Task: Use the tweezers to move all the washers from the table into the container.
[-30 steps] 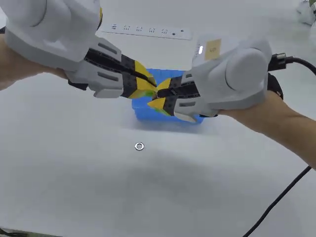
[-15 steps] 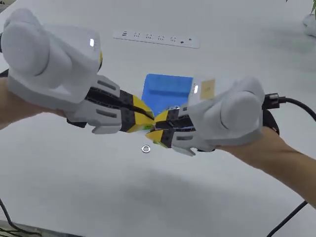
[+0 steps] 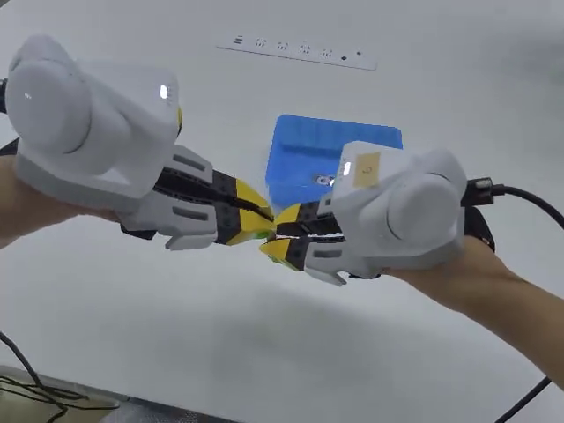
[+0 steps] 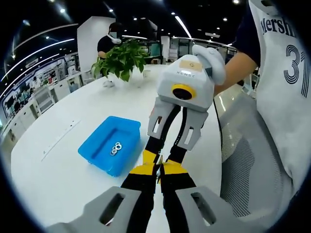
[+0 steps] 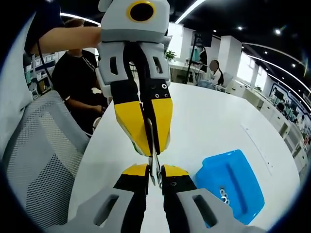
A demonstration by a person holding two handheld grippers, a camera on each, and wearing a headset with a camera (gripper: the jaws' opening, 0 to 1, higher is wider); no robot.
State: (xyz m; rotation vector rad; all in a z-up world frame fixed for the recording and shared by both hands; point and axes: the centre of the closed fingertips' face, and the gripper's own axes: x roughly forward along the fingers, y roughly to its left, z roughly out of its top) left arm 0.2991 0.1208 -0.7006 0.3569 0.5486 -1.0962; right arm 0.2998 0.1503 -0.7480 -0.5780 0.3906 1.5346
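Observation:
My left gripper (image 3: pixel 264 220) and right gripper (image 3: pixel 280 231) meet tip to tip above the white table, just in front of the blue container (image 3: pixel 335 132). In the right gripper view, thin metal tweezers (image 5: pixel 151 158) run from the left gripper's (image 5: pixel 148 145) yellow jaws down into the right gripper's (image 5: pixel 154 170) jaws, and both are shut on them. The left gripper view has the left gripper (image 4: pixel 159 174) facing the right gripper (image 4: pixel 159 158). A few washers (image 4: pixel 115 148) lie inside the container (image 4: pixel 104 160); they are the washers (image 5: pixel 223 194) in the container (image 5: pixel 233 174) and the washers (image 3: pixel 324 181).
A power strip (image 3: pixel 300 51) lies on the table beyond the container. A black cable (image 3: pixel 520 198) trails from the right gripper. More cables (image 3: pixel 26 388) hang off the near left edge. A potted plant (image 4: pixel 121 60) stands far off, and a mesh chair (image 5: pixel 39 160) is beside the table.
Both grippers, tips still together, have come from over the container to the table in front of it. The loose washer seen on the table earlier is now hidden behind them.

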